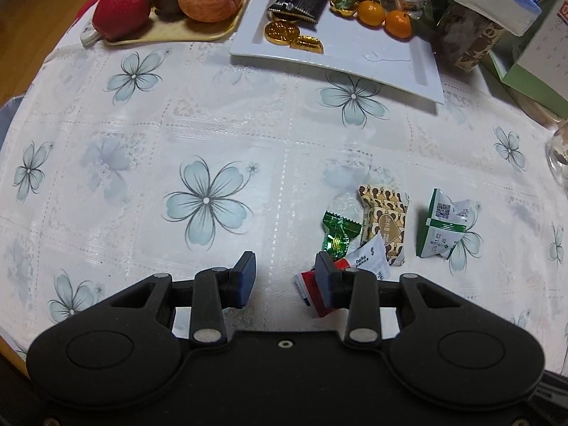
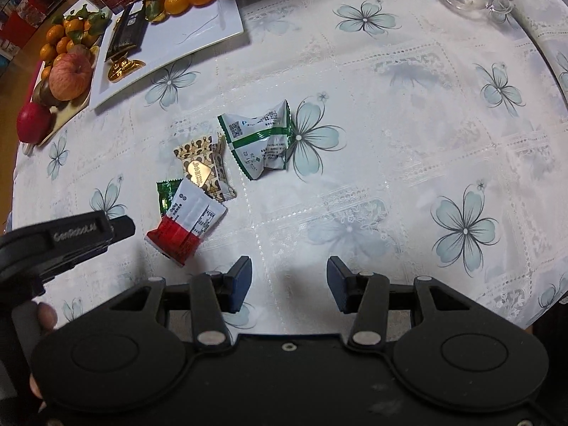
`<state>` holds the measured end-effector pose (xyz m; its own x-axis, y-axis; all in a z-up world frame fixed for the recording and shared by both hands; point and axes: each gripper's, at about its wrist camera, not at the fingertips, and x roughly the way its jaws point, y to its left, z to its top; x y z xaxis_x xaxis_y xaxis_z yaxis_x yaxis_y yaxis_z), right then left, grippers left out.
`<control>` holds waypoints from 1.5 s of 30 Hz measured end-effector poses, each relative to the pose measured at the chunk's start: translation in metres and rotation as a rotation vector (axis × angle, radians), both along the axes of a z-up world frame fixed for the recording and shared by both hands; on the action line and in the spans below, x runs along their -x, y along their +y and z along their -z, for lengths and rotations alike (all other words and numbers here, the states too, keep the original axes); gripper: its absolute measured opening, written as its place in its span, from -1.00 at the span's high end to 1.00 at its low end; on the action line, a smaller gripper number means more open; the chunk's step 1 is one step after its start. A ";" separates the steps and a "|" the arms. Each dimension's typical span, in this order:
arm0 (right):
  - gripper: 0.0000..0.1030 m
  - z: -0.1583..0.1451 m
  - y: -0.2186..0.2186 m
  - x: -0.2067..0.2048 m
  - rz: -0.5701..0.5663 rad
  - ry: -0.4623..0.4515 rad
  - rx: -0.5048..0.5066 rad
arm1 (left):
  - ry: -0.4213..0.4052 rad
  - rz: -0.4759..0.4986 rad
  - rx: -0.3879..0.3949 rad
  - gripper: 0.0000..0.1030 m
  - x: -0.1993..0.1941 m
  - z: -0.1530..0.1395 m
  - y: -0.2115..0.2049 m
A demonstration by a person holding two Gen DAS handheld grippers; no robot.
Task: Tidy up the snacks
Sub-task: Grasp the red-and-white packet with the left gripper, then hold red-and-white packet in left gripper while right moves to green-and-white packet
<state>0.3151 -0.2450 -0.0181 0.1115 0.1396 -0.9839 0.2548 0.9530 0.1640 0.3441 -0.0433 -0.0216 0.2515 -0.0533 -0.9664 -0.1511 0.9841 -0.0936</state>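
Right wrist view: your white plate [image 2: 198,25] already holds a dark bar and gold coins, four wrapped snacks [image 2: 198,174] lie loose on the bench nearby, both sets of fingers spread, holding nothing.

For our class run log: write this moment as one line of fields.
left claw: open, over red-and-white packet | right claw: open, empty | loose snacks: four on tablecloth | white tray: coins, dark bar
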 end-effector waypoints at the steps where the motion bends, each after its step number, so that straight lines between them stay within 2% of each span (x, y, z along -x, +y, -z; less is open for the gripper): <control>1: 0.04 0.002 -0.001 0.000 0.002 0.006 -0.005 | 0.012 0.000 -0.007 0.10 -0.003 0.004 -0.003; 6: 0.04 0.004 -0.009 -0.001 0.023 0.018 -0.035 | 0.061 0.001 -0.062 0.12 -0.006 0.017 -0.012; 8: 0.04 0.002 -0.013 0.000 0.037 0.016 -0.045 | 0.079 0.032 -0.067 0.12 -0.002 0.020 -0.016; 12: 0.04 0.001 -0.020 0.001 0.055 0.024 -0.060 | 0.104 0.097 -0.131 0.12 0.009 0.025 -0.022; 14: 0.04 0.000 -0.023 0.002 0.063 0.026 -0.077 | 0.117 0.118 -0.121 0.12 0.016 0.024 -0.021; 17: 0.04 -0.003 -0.026 0.001 0.080 0.020 -0.084 | 0.087 0.126 -0.099 0.12 0.024 0.013 -0.018; 19: 0.04 -0.005 -0.028 0.001 0.090 0.017 -0.089 | 0.028 0.150 -0.080 0.13 0.027 0.002 -0.020; 22: 0.04 -0.006 -0.031 0.000 0.097 0.016 -0.100 | -0.039 0.254 -0.032 0.11 0.027 -0.010 -0.032; 25: 0.04 -0.006 -0.035 0.001 0.108 0.023 -0.111 | -0.046 0.354 -0.007 0.07 0.025 -0.006 -0.048; 29: 0.04 -0.005 -0.041 0.002 0.128 0.034 -0.130 | -0.017 0.406 -0.047 0.07 0.024 0.011 -0.064; 34: 0.04 -0.004 -0.045 0.002 0.142 0.044 -0.146 | 0.007 0.421 -0.096 0.07 0.025 0.025 -0.073; 39: 0.04 -0.004 -0.046 0.003 0.142 0.051 -0.164 | -0.025 0.427 -0.172 0.04 0.026 0.024 -0.081; 45: 0.04 -0.004 -0.045 0.005 0.140 0.057 -0.181 | -0.027 0.420 -0.197 -0.02 0.025 0.029 -0.081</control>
<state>0.3102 -0.2901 -0.0141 0.0871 0.3017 -0.9494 0.3959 0.8641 0.3109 0.3191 -0.1244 -0.0506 0.2728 0.0277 -0.9617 0.2646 0.9589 0.1027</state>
